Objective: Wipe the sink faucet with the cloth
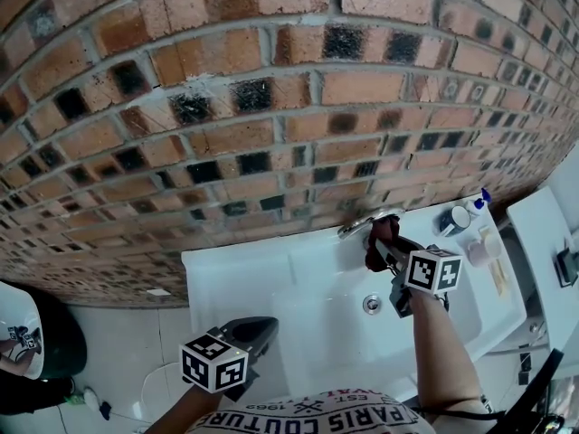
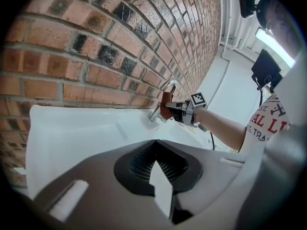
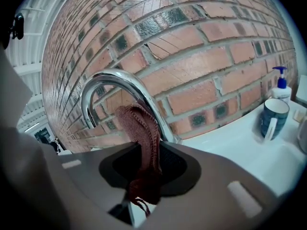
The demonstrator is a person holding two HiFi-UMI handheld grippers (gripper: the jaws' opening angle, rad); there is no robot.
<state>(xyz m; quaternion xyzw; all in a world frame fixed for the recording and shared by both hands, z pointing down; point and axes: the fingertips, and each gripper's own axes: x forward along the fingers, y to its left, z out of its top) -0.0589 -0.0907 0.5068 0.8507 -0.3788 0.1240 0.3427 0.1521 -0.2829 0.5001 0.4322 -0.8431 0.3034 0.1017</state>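
Bright, even light fills all three views; shadows are soft. The white sink (image 1: pixel 235 278) nearly blows out. Fisheye distortion bows the brick wall (image 1: pixel 271 107), and both gripper views fall to black at their corners. The faucet (image 3: pixel 112 78) carries bright glints; the cloth (image 3: pixel 144 138) looks slightly soft.

Brick wall (image 1: pixel 271 107) behind; pale floor (image 1: pixel 118 333), possibly tiled; strip light (image 2: pixel 274 41) overhead.

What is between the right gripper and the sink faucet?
A dark red cloth, clamped in the right gripper's jaws, lies against the faucet's curved neck. The right gripper view shows this most clearly.
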